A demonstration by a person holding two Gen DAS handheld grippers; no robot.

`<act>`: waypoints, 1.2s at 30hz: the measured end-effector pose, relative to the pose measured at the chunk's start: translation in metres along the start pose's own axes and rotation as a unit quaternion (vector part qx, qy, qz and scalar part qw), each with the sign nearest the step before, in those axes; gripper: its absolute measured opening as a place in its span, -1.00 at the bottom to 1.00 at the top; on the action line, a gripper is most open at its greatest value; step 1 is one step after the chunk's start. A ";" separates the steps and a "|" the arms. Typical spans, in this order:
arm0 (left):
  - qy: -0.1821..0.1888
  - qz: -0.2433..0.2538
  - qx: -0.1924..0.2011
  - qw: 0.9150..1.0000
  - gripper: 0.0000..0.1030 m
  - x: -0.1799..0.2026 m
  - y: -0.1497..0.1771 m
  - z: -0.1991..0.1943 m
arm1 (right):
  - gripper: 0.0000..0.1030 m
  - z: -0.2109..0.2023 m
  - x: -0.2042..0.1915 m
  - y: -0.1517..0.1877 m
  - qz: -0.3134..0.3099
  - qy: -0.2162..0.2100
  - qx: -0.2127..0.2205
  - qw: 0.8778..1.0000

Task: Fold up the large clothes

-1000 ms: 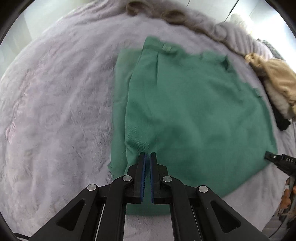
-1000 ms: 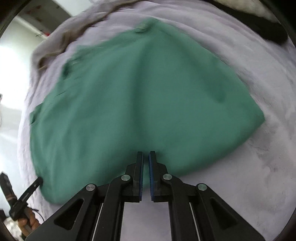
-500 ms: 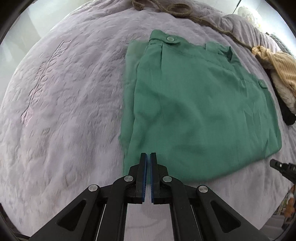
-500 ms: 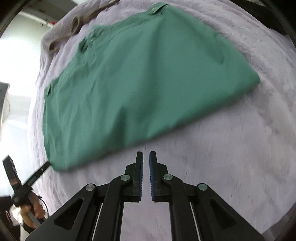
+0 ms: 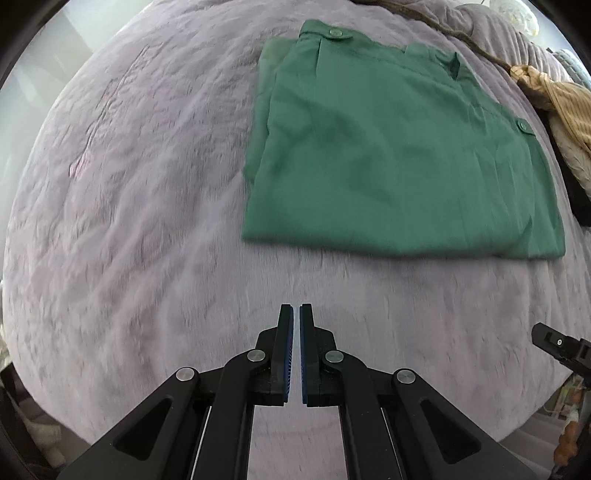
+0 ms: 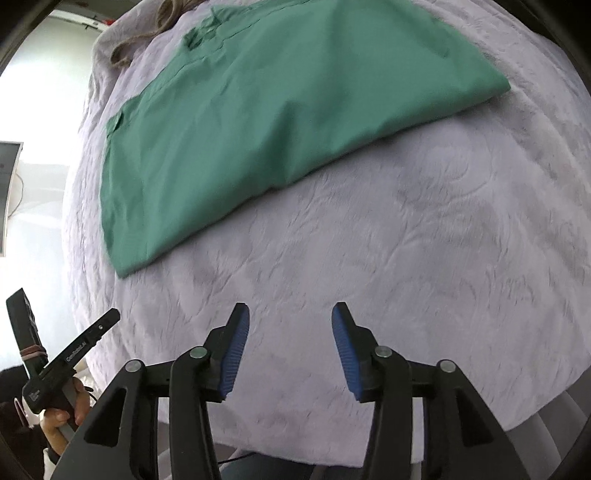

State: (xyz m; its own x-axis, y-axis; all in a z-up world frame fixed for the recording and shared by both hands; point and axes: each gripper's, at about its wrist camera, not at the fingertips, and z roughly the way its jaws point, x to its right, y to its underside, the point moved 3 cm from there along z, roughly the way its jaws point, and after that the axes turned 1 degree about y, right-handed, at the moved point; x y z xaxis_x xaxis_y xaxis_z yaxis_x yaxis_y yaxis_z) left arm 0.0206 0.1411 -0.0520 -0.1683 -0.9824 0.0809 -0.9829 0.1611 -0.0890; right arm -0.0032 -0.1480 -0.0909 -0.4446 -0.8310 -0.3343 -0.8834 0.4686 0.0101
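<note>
A green buttoned garment (image 5: 399,155) lies folded flat on the lilac bedspread (image 5: 147,221); it also shows in the right wrist view (image 6: 266,110). My left gripper (image 5: 295,314) is shut and empty, hovering over bare bedspread short of the garment's near edge. My right gripper (image 6: 290,317) is open and empty, also over bare bedspread short of the garment. The left gripper (image 6: 107,317) shows at the lower left of the right wrist view, held in a hand. The right gripper's tip (image 5: 543,332) shows at the right edge of the left wrist view.
A tan garment (image 5: 561,99) and a dark item (image 5: 580,199) lie at the bed's right side. A brown cord (image 5: 461,33) runs along the far edge by a ribbed lilac pillow (image 5: 517,40). The bed's near edge (image 6: 332,454) is just below my right gripper.
Both grippers have pulled back from the garment toward the bed's near edge. The right gripper has opened; the left stays shut. The garment lies flat where it was let go.
</note>
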 end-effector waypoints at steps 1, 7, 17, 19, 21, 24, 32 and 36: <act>-0.004 0.001 -0.001 1.000 -0.92 0.001 0.004 -0.002 | 0.02 0.000 -0.003 0.002 -0.003 0.000 -0.003 1.000; -0.009 0.005 0.002 1.000 -0.92 0.005 0.023 -0.018 | 0.13 -0.004 -0.015 0.014 -0.017 0.001 -0.015 1.000; -0.023 0.012 -0.002 1.000 -0.92 0.010 0.034 -0.029 | 0.14 0.000 -0.043 0.019 -0.044 0.000 -0.024 0.999; -0.029 0.011 -0.003 1.000 -0.92 0.010 0.035 -0.029 | 0.14 0.000 -0.048 0.019 -0.050 0.001 -0.023 0.998; -0.028 0.009 -0.005 1.000 -0.92 0.009 0.035 -0.029 | 0.14 0.000 -0.051 0.017 -0.055 0.001 -0.022 0.998; -0.028 0.010 -0.008 1.000 -0.92 0.010 0.036 -0.029 | 0.14 0.000 -0.054 0.016 -0.057 0.002 -0.022 0.998; -0.024 0.006 -0.009 1.000 -0.91 0.010 0.035 -0.030 | 0.14 0.000 -0.063 0.016 -0.076 0.032 -0.013 0.997; -0.027 0.001 -0.011 1.000 -0.91 0.007 0.036 -0.032 | 0.14 -0.003 -0.069 0.014 -0.090 0.041 -0.003 0.995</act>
State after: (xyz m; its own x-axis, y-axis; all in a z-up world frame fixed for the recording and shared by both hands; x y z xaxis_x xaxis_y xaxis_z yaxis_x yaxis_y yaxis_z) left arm -0.0188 0.1427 -0.0227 -0.1673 -0.9856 0.0265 -0.9840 0.1652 -0.0667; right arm 0.0150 -0.0848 -0.0646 -0.2898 -0.9227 -0.2541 -0.9503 0.3089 -0.0379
